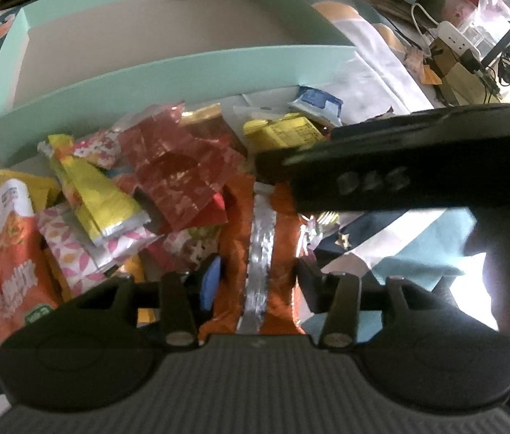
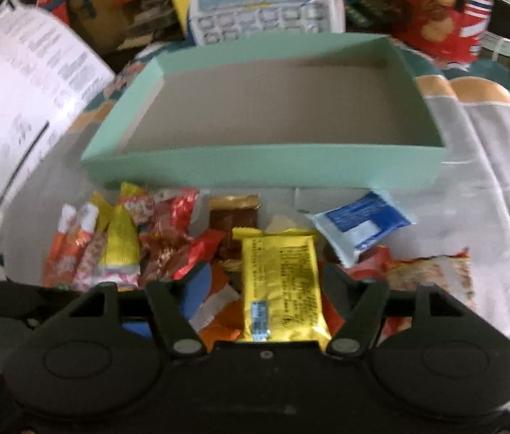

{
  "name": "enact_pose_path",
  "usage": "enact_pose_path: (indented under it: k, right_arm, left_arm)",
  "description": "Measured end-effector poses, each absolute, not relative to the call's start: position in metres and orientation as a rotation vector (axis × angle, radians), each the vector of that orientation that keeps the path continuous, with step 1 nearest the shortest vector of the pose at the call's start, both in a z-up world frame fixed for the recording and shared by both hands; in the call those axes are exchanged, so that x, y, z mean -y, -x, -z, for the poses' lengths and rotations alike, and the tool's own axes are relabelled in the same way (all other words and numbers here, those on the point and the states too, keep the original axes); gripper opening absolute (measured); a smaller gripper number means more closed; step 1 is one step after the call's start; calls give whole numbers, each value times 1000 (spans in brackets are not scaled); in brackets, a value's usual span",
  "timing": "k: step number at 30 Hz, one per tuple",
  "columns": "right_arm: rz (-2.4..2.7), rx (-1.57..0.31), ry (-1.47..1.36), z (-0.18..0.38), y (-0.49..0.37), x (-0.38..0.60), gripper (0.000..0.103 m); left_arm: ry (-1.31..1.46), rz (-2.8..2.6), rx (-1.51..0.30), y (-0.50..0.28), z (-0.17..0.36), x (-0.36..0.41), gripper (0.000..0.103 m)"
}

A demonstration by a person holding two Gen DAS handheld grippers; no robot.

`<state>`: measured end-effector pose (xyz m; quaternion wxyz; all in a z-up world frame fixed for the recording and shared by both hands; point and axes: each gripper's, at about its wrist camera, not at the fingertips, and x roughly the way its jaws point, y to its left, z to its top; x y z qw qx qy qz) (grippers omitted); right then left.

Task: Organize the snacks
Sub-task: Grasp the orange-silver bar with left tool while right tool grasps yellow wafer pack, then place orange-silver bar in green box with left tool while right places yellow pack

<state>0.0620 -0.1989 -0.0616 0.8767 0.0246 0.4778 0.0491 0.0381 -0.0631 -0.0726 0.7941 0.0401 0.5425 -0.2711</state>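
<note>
Right wrist view has the right gripper (image 2: 262, 289) low over the snack heap, its jaws spread either side of a yellow packet (image 2: 282, 285) that lies lengthwise between them; I cannot tell whether the fingers touch it, and they look released rather than clenched. Just beyond the packet sit a brown caramel-coloured sachet (image 2: 233, 213) and a blue-and-white pouch (image 2: 360, 226), with red foil wrappers (image 2: 171, 238) and a yellow cone-shaped pack (image 2: 121, 244) off to the left. Behind the pile stands a mint-green box (image 2: 266, 168) with a bare grey floor, its near wall just beside the snacks. Left wrist view shows the left gripper (image 1: 258, 282) with jaws apart too, straddling an orange packet (image 1: 280, 253) with a silver seam down its middle. Around it lie a pink flowered wrapper (image 1: 70, 249) and an orange-and-white bag (image 1: 12, 253). The other gripper's dark body crosses in from the right, over the heap. Everything rests on a white patterned cloth (image 1: 374, 72).
</note>
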Motion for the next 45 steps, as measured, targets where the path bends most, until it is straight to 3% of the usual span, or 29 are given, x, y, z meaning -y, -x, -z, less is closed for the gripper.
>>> enact_pose_path:
  k: [2,3,10,16,29,36,45]
  right_arm:
    - [-106,-1030,-65,73,-64,200,64]
    - [-103,-1038,-82,78,-65,202,46]
    - [-111,-1002,-215,66,-51,224,47]
    - [-89,-966,-264,51,-38,248,47]
    - [-70,-840,-350,14,-26,284,47]
    - [-36,-802,-316,-11,-80,314,47]
    - [-26,-862,-255,-6,-235,335,47]
  left_arm:
    - [-82,579,-1171,-39,74,62,50]
    - [-83,575,-1173,-39,75,61,50]
    - [-153,579,-1176,-36,78,75,53]
    - [-227,581,-1143,-29,78,96,47]
    - [-97,558,-1014,-39,10,76,47]
    - [-77,482,-951,-110,-24,74,48]
    - [8,391,-999,-252,6,109,48]
